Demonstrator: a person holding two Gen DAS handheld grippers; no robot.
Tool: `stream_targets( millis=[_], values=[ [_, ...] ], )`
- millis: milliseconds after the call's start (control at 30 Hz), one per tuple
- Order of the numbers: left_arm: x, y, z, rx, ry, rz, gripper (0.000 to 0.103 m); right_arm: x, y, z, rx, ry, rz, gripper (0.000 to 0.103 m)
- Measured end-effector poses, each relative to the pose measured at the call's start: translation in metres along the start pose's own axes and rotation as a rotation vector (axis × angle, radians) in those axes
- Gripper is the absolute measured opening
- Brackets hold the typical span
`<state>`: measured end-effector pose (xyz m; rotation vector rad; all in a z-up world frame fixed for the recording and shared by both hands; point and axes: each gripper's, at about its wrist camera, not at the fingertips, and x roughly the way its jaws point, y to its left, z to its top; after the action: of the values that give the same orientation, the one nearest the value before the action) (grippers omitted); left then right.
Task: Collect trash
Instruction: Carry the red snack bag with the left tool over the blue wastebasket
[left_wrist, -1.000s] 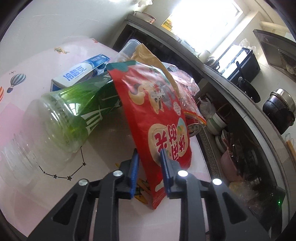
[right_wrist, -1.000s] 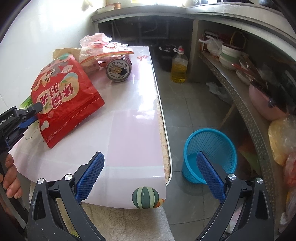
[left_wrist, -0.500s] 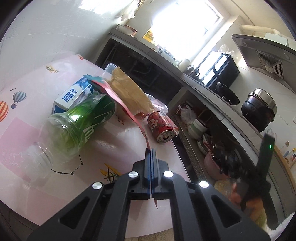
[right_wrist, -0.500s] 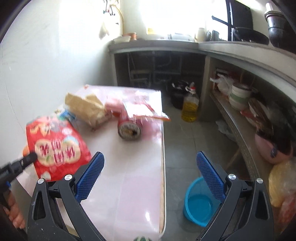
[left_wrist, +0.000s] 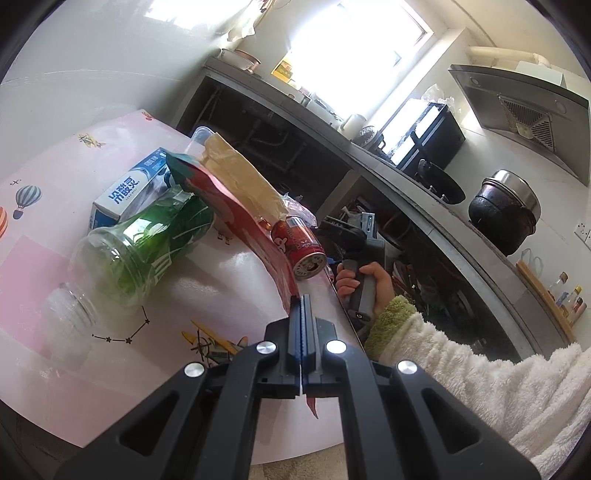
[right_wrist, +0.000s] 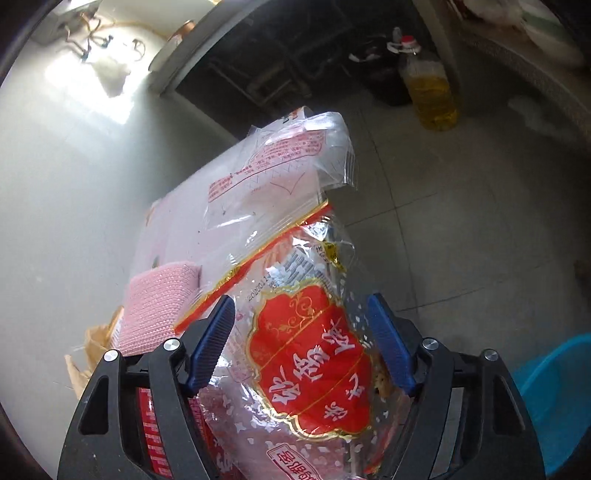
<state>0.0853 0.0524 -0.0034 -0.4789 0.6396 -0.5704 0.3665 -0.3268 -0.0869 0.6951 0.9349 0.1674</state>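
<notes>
My left gripper (left_wrist: 302, 306) is shut on the edge of a red snack bag (left_wrist: 240, 218), which is lifted edge-on above the pink table (left_wrist: 48, 221). A green plastic bottle (left_wrist: 147, 240) lies on its side to the left. A red can (left_wrist: 303, 245) lies by the table's right edge. My right gripper (right_wrist: 301, 343) is open, its blue pads on either side of a clear plastic bag with a red label (right_wrist: 306, 354). The blue trash basket (right_wrist: 554, 402) shows at the lower right on the floor.
A blue-white carton (left_wrist: 129, 184), a brown paper bag (left_wrist: 240, 177) and a clear container (left_wrist: 201, 134) lie behind the bottle. A pink sponge (right_wrist: 159, 306) sits beside the clear bag. An oil bottle (right_wrist: 428, 88) stands on the floor. Kitchen counter and shelves run along the right.
My left gripper closed on the red snack bag and lifted it. My right gripper moved in over the table and now straddles the clear plastic bag, jaws narrower than before.
</notes>
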Motion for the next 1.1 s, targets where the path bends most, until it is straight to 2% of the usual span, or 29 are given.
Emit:
stream_targets(
  millis=[133, 267, 333, 500, 700, 867, 1000, 1100],
  values=[
    [-0.001, -0.001, 0.001, 0.020, 0.005, 0.003, 0.000, -0.007, -0.002, -0.012, -0.012, -0.011, -0.038, 0.067],
    [-0.006, 0.001, 0.002, 0.017, -0.010, 0.018, 0.000, -0.021, 0.028, -0.029, -0.129, -0.031, -0.164, 0.059],
    [-0.010, 0.001, 0.003, 0.019, -0.023, 0.024, 0.000, -0.015, 0.040, -0.040, -0.214, -0.029, -0.258, 0.056],
    [-0.022, -0.004, 0.006, 0.037, -0.054, 0.036, 0.000, -0.022, 0.062, -0.066, -0.335, -0.058, -0.373, 0.056],
    [-0.029, -0.006, 0.004, 0.037, -0.069, 0.033, 0.000, -0.046, 0.066, -0.094, -0.389, -0.056, -0.423, 0.045],
    [-0.032, -0.005, 0.003, 0.035, -0.073, 0.022, 0.000, -0.056, 0.072, -0.124, -0.462, -0.045, -0.475, 0.043],
    [-0.035, -0.009, 0.002, 0.039, -0.077, 0.013, 0.000, -0.074, 0.071, -0.147, -0.484, -0.044, -0.505, 0.031],
    [-0.036, -0.010, 0.002, 0.043, -0.077, 0.004, 0.000, -0.089, 0.063, -0.159, -0.452, -0.045, -0.487, 0.024]
  ],
)
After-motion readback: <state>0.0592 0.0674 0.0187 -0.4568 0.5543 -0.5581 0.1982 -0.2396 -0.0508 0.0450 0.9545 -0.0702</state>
